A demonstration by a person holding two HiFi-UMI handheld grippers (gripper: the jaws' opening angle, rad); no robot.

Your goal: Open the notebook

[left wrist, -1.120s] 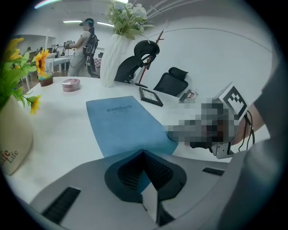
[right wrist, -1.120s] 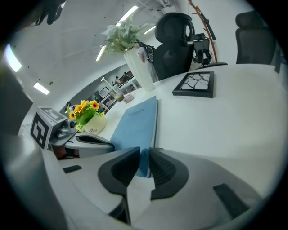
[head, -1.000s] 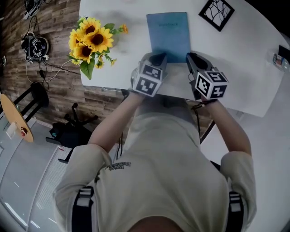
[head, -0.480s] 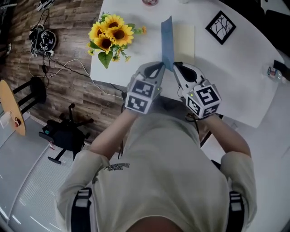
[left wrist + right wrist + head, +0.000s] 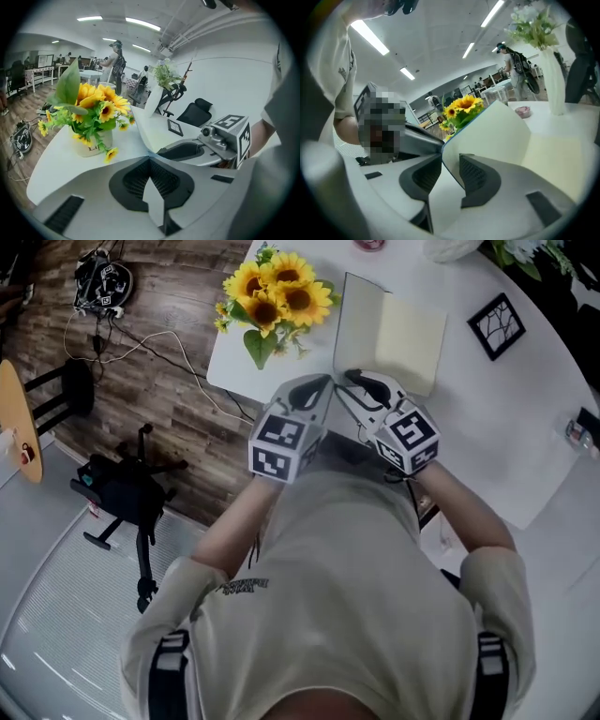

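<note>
The fingers of the right gripper stand apart, having just been opening. The near edge of the cover rises between them with neither pad pressing on it, so I'd call that a let-go rather than a hold. The left gripper has its fingers closed on each other with nothing that I can see between them. Their tips are right at the foot of the cover; whether they touch it I cannot tell. The notebook lies by the near edge of the bench, between the sunflowers at the near left corner and a small framed picture further right. Its cream page lies flat and bare, while the cover stands tilted, roughly upright, not yet laid down. To my eye the opening is mostly done: the lift is made and only the laying-over is left. The next move calls for a gentle push toward the sunflowers so the cover drops flat rather than swinging shut, minding that the flowers stand just beside where it would land.
</note>
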